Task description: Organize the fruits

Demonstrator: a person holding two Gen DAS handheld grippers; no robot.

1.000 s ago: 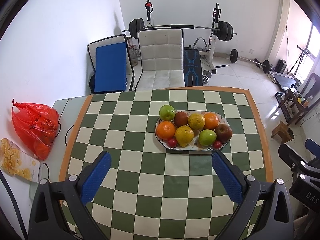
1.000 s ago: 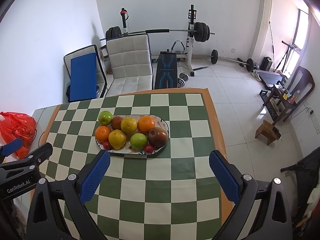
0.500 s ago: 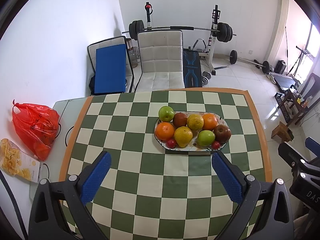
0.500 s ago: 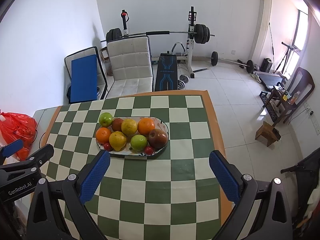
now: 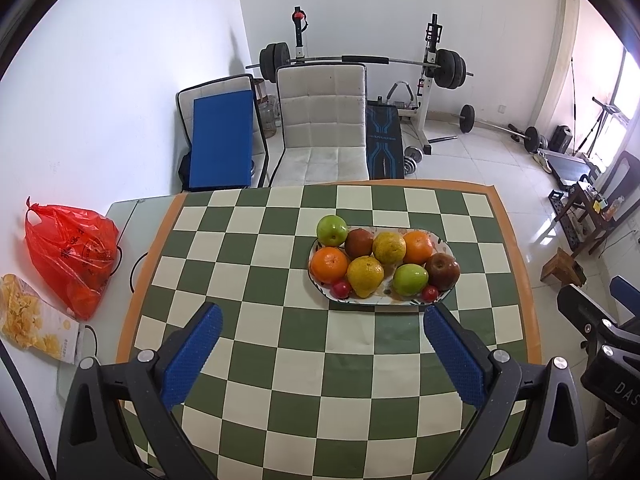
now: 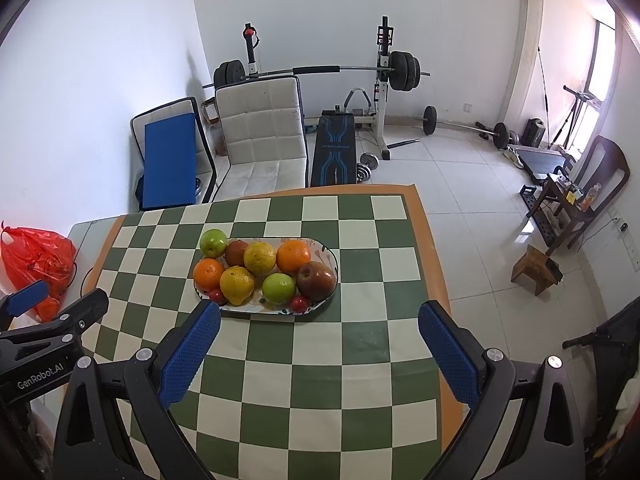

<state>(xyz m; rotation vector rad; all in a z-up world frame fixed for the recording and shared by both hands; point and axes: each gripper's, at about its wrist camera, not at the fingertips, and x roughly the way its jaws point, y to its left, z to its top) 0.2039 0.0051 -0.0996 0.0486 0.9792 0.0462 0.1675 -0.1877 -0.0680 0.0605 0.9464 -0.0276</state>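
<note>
You hold both grippers above the near part of the checkered table (image 5: 256,320), and neither one touches anything. Your left gripper (image 5: 320,324) has its jaws spread wide with nothing between them, filling the bottom of the left wrist view. Your right gripper (image 6: 318,320) is the same: jaws wide, nothing held, across the bottom of the right wrist view.

The fruit sits together on an oval plate (image 5: 384,302) right of center in the left wrist view and left of center in the right one. A green apple (image 5: 332,230) lies at the plate's upper left end, an orange (image 5: 329,265) just below it, and a dark red apple (image 5: 442,271) at the right end. A red bag (image 5: 70,254) rests at the left edge, off the checkered cloth.
</note>
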